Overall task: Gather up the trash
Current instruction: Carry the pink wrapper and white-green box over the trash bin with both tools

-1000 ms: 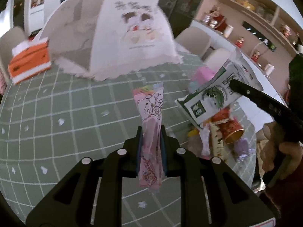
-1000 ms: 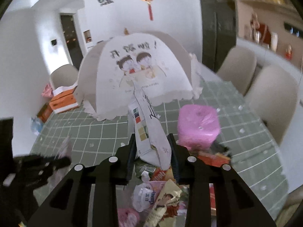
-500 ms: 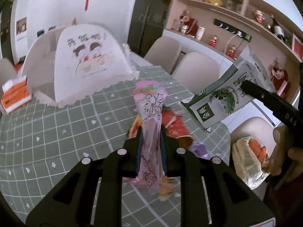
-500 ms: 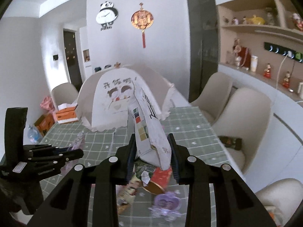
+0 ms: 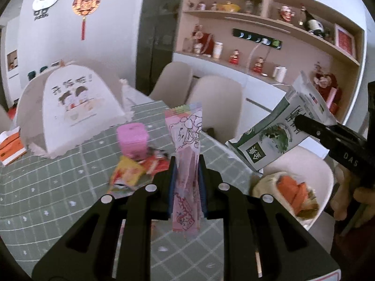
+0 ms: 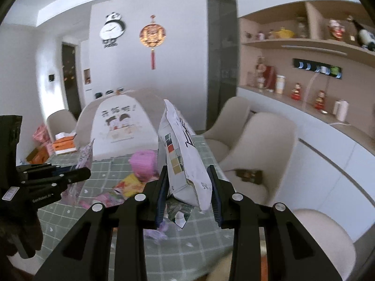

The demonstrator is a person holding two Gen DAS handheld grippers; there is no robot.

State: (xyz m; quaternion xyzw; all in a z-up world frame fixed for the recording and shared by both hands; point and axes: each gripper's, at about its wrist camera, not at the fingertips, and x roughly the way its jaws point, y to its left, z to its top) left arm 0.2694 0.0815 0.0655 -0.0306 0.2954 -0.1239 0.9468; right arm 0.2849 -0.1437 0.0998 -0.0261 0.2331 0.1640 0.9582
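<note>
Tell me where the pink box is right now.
The pink box sits on the green checked table, in front of the white food cover and just behind the loose wrappers. In the left wrist view it lies left of the held pink wrapper.

Bright even daylight, soft shadows; fisheye warp, dark corners, background motion-blurred.
</note>
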